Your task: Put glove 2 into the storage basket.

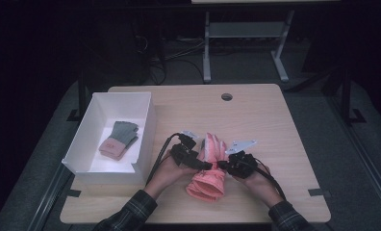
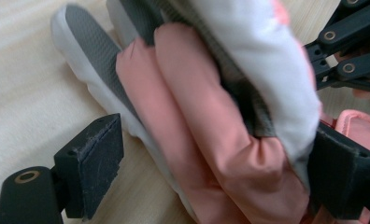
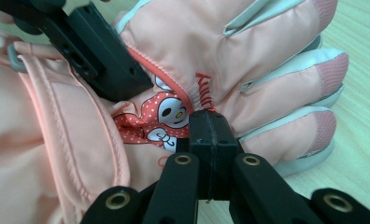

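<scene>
Pink glove (image 1: 209, 169) lay mid-table, between both grippers. Left gripper (image 1: 204, 163) stood open astride its side (pads not pressing) — right gripper (image 3: 210, 140) had jaws fully closed, tips against the glove's back.

Two gloves are counted: one pink padded ski glove (image 1: 209, 168) on the one wooden table (image 1: 270, 125), and one grey knitted glove with a pink cuff (image 1: 119, 139) in the one white box (image 1: 145, 125). Two handheld grippers are seen, a left gripper (image 1: 205, 165) and a right gripper (image 1: 222, 164).
</scene>
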### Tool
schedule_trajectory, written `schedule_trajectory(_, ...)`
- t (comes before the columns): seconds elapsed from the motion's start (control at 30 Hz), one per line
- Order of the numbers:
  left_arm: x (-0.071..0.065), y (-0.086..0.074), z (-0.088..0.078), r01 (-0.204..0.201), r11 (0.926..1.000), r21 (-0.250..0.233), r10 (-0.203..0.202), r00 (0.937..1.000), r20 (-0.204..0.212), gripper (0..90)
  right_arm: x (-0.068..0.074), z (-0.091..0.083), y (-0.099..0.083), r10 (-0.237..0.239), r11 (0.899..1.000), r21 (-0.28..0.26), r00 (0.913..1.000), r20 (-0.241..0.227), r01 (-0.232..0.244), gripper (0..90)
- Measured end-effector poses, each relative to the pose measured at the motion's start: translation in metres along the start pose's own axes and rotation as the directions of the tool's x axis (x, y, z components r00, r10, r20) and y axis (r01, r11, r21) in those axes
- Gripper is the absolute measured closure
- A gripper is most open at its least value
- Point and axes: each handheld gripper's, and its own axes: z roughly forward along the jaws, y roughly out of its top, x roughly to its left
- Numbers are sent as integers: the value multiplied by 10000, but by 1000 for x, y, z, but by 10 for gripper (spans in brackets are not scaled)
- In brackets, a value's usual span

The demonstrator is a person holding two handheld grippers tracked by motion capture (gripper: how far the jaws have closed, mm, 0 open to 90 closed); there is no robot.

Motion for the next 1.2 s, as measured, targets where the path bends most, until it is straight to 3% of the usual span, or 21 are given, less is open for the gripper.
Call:
schedule_trajectory(0.23, 6, -3, 7, 313, 9991, 270, -322, 9989, 329, 128, 0, 2, -1, 63, 10000, 44, 10000, -56, -63, 900)
schedule_trajectory(0.37, 5, -2, 9, 186, 9994, 283, -198, 9990, 405, 142, 0, 3, -2, 69, 10000, 65, 9999, -93, -69, 900)
schedule_trajectory(0.4, 5, -2, 11, 187, 9993, 310, -208, 9974, 687, 159, 0, 3, -2, 71, 9999, 96, 9999, -87, -70, 900)
schedule_trajectory(0.5, 6, -1, 12, 228, 9989, 408, -267, 9948, 984, 243, 0, 4, -2, 97, 9999, 124, 9999, -92, -96, 900)
schedule_trajectory(0.53, 7, 0, 12, 294, 9983, 498, -356, 9912, 1274, 243, 0, 4, -2, 97, 9999, 124, 9999, -92, -96, 900)
schedule_trajectory(0.67, 9, 1, 13, 337, 9973, 652, -440, 9856, 1634, 356, -1, 5, -3, 115, 9998, 139, 9999, -117, -114, 900)
schedule_trajectory(0.83, 9, 4, 12, 286, 9967, 756, -414, 9840, 1735, 509, -2, 4, -3, 122, 9998, 169, 9998, -164, -120, 900)
schedule_trajectory(0.97, 9, 4, 12, 368, 9973, 642, -482, 9812, 1867, 576, -6, 0, -4, 183, 9998, 76, 9995, -256, -181, 900)
schedule_trajectory(1.13, 9, 5, 7, 343, 9985, 425, -425, 9767, 2106, 591, -10, -16, -8, 559, 9976, -377, 9975, -435, -575, 746)
schedule_trajectory(1.2, 6, 7, 5, 296, 9991, 318, -357, 9764, 2131, 594, -14, -27, -11, 726, 9949, -670, 9960, -516, -760, 637)
